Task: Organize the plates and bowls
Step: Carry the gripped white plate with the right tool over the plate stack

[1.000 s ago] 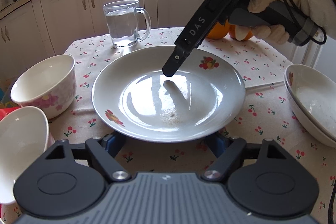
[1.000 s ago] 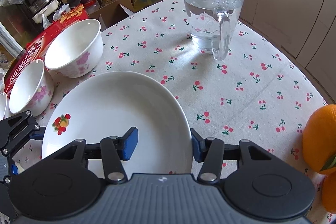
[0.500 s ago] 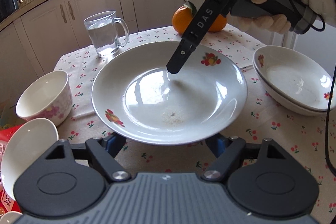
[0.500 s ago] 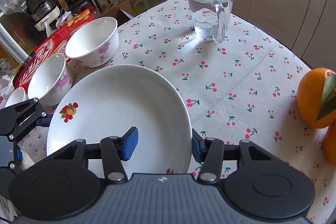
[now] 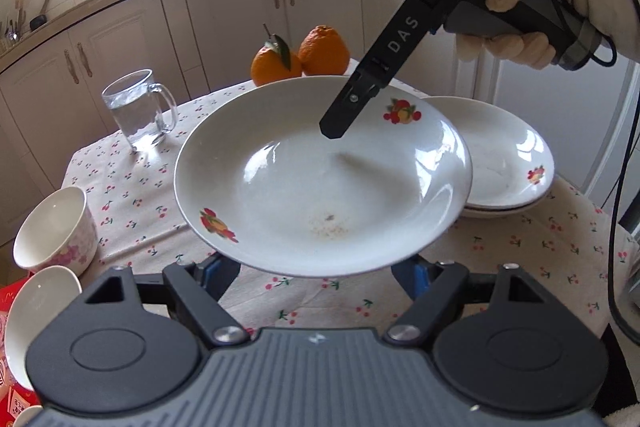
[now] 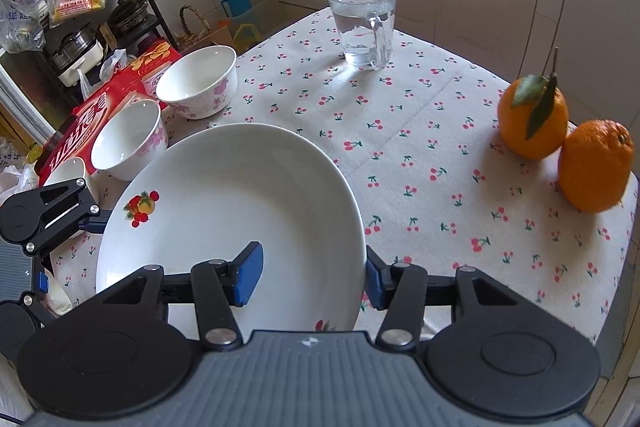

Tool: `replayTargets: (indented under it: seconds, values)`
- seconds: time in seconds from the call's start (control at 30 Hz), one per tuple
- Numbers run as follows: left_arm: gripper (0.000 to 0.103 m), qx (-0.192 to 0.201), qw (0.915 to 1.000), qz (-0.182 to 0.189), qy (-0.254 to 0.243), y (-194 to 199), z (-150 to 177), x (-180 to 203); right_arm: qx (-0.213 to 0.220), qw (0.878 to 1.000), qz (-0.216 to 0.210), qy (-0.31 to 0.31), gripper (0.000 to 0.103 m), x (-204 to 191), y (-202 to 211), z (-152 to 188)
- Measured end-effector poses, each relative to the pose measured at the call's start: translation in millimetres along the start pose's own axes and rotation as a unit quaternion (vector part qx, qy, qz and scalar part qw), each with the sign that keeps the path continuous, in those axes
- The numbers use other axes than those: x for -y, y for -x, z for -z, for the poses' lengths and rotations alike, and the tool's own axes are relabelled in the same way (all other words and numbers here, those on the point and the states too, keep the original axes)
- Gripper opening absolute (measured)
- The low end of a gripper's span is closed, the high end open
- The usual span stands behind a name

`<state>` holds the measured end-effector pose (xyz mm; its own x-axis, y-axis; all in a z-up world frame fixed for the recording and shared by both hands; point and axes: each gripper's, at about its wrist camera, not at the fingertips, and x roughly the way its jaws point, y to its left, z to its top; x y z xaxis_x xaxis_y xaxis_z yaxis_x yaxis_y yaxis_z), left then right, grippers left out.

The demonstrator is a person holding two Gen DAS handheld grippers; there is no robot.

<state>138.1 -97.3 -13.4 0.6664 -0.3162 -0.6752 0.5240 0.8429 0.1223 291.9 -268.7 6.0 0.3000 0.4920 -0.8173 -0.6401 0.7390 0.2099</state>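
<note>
The right gripper [image 6: 312, 277], black with blue pads, is clamped on the rim of a shallow white ceramic plate with fruit prints [image 6: 224, 203]: one pad inside the rim, the other outside. A hand in a cream glove [image 5: 520, 15] holds its grey handle, pointing steeply down. The left gripper [image 5: 316, 273] reaches under the plate's near edge, jaws spread; whether its pads touch is hard to tell.

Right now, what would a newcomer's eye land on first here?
The big white plate held off the cherry-print tablecloth, the right gripper clamped on its rim. Behind it sit two oranges and a glass mug of water. A stack of plates waits at right in the left wrist view, with pink-flowered bowls at the table's other edge.
</note>
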Motion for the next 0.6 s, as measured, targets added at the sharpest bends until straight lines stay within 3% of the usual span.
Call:
replayTargets:
  seconds: [0.3,0.6]
  values:
    - [0.082,0.005,0.9978,0.049,-0.044,-1.0,-13.3,42.9,0.025,0.998,0.038,-0.046,0.058,12.7,52.6,56.1]
    - [0.082,-0.008,0.9941,0.081,-0.071,-21.7,-22.5,72.4,0.03,0.993,0.063,-0.093,0.058,34.5,73.0,103.8]
